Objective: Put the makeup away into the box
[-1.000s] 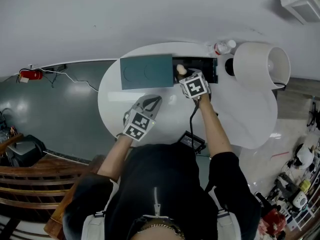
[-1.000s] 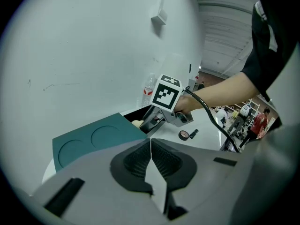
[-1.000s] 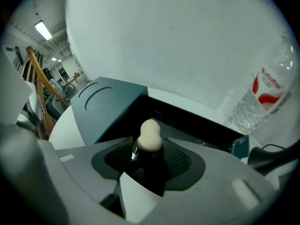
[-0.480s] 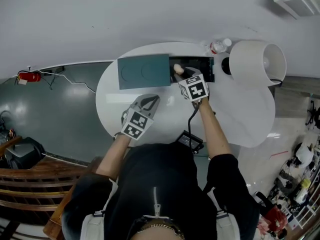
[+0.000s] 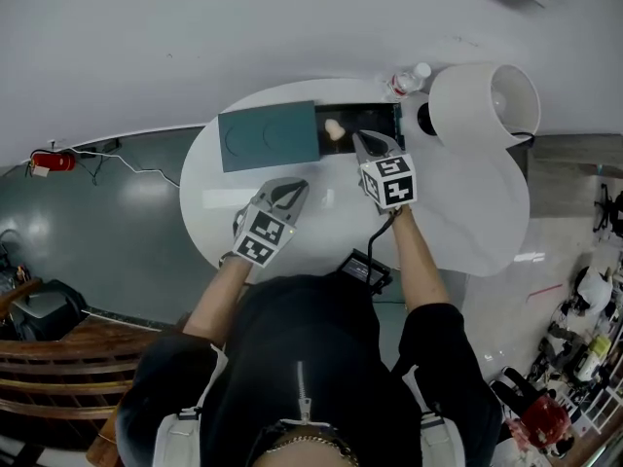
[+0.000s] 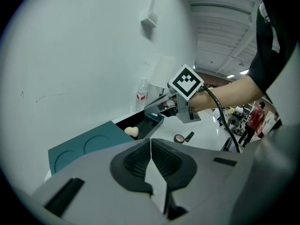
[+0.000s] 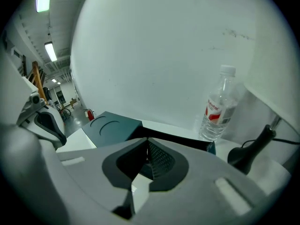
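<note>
No readable text, water bottle (image 7: 219, 108) label red, too blurred to read

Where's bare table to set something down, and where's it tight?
Widest patch: the table right of the right gripper, whose jaws have just closed on nothing, in front of the lamp. A smaller one: left of the left gripper, in front of the lid. Crowded: the back edge, with box, sponge and bottle. Compact and lipstick lie by the right arm.
</note>
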The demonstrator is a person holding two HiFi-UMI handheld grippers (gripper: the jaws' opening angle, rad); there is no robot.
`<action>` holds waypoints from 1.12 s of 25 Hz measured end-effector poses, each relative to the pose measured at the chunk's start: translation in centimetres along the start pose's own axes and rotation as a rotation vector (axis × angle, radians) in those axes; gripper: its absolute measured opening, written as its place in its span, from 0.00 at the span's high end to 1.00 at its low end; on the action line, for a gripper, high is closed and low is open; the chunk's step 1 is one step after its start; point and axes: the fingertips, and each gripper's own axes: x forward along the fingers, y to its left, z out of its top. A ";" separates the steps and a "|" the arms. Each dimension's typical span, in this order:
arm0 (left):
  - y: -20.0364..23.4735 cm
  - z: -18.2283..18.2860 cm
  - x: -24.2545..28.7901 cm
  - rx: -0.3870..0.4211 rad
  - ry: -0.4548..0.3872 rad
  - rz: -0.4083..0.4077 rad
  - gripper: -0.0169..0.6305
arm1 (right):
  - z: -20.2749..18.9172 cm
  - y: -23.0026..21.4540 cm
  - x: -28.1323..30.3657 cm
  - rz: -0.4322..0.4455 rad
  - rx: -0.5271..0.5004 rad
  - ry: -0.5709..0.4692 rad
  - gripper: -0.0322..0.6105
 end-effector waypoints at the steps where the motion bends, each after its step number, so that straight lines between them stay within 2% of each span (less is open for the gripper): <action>1: -0.1 0.2 0.0 0.004 -0.003 -0.002 0.95 | -0.1 -0.1 -0.6 -0.002 0.008 -0.009 0.94; 7: -0.5 1.0 0.1 0.027 -0.016 -0.012 0.95 | -0.4 -0.6 -4.1 0.013 0.101 -0.100 0.94; 13: -1.8 1.2 0.4 0.051 -0.018 -0.035 0.95 | -2.2 -1.2 -7.2 0.000 0.119 -0.131 0.94; 21: -4.0 1.4 1.2 0.102 -0.011 -0.085 0.95 | -6.6 -2.7 -9.7 -0.075 0.145 -0.095 0.93; 23: -4.6 1.4 1.4 0.112 -0.006 -0.100 0.95 | -7.9 -2.9 -10.2 -0.093 0.148 -0.079 0.84; 28: -5.9 1.3 1.9 0.141 0.006 -0.135 0.95 | -10.8 -3.2 -11.4 -0.122 0.155 -0.050 0.76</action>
